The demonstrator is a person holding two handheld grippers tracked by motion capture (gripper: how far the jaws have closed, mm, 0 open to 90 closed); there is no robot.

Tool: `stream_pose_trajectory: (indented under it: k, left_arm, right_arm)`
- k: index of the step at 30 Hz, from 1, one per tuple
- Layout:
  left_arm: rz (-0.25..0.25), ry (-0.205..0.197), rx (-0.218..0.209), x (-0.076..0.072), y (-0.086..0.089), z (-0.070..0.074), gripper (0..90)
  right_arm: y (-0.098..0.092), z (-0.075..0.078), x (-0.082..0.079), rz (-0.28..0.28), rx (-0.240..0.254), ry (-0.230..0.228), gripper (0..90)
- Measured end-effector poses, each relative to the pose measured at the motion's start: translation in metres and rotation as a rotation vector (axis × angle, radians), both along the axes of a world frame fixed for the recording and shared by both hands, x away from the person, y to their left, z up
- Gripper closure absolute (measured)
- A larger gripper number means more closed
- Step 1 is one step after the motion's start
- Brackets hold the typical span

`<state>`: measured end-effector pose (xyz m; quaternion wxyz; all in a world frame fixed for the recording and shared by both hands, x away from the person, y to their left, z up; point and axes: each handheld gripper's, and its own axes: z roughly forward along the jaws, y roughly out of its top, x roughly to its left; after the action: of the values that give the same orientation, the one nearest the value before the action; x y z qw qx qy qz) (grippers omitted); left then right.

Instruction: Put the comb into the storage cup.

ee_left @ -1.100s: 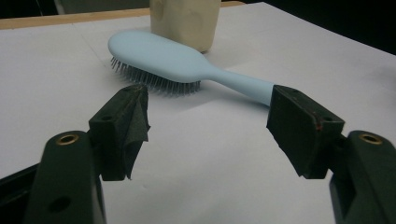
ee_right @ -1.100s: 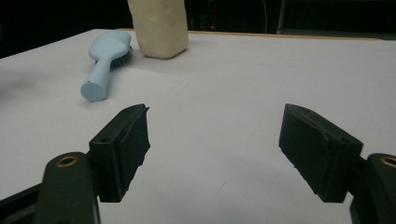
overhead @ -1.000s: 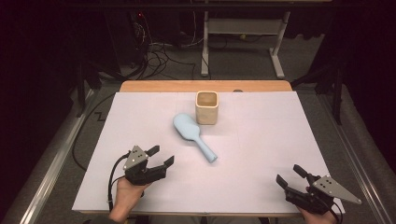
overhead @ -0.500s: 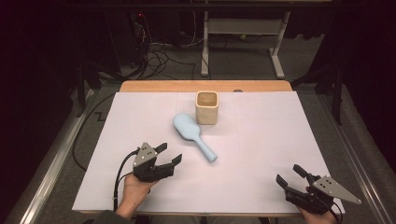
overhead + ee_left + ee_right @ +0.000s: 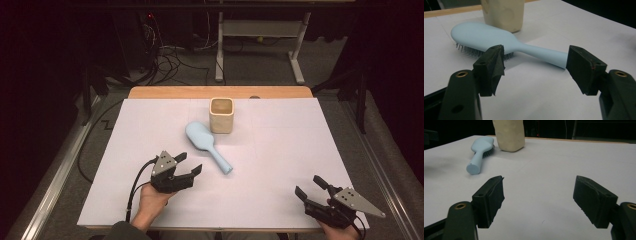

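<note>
1. The right gripper (image 5: 314,189) sits at the near right corner of the bench (image 5: 300,145), held in a hand at the near edge. Its fingers (image 5: 491,195) stand wide apart with nothing between them, only bare white bench surface.
2. The left gripper (image 5: 189,164) is over the near left part of the bench, a little farther in than the right one, with the person's hand (image 5: 152,200) beneath it and a black cable (image 5: 135,182) trailing back to the near edge. Its fingers (image 5: 492,66) are spread wide and hold nothing.
3. In the left gripper view those fingers frame the handle of the light blue hairbrush (image 5: 499,40), which lies just beyond them and untouched.
4. The hairbrush (image 5: 206,146) lies flat near the middle of the bench, bristles down, its handle end pointing toward the near right and its head toward the far side.
5. The cream square cup (image 5: 221,114) stands upright just beyond the brush head, close to the far edge; whether the two touch cannot be told.
</note>
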<state>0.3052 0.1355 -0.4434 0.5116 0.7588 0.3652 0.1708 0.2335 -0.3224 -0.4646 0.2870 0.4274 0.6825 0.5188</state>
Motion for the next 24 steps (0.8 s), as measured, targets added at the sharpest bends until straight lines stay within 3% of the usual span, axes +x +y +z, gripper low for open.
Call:
stream_pose_trajectory:
  k: [24]
  left_arm:
    - [-0.048, 0.014, 0.009, 0.011, -0.029, 0.003, 31.9]
  right_arm:
    - [0.001, -0.001, 0.001, 0.004, -0.007, 0.004, 24.9]
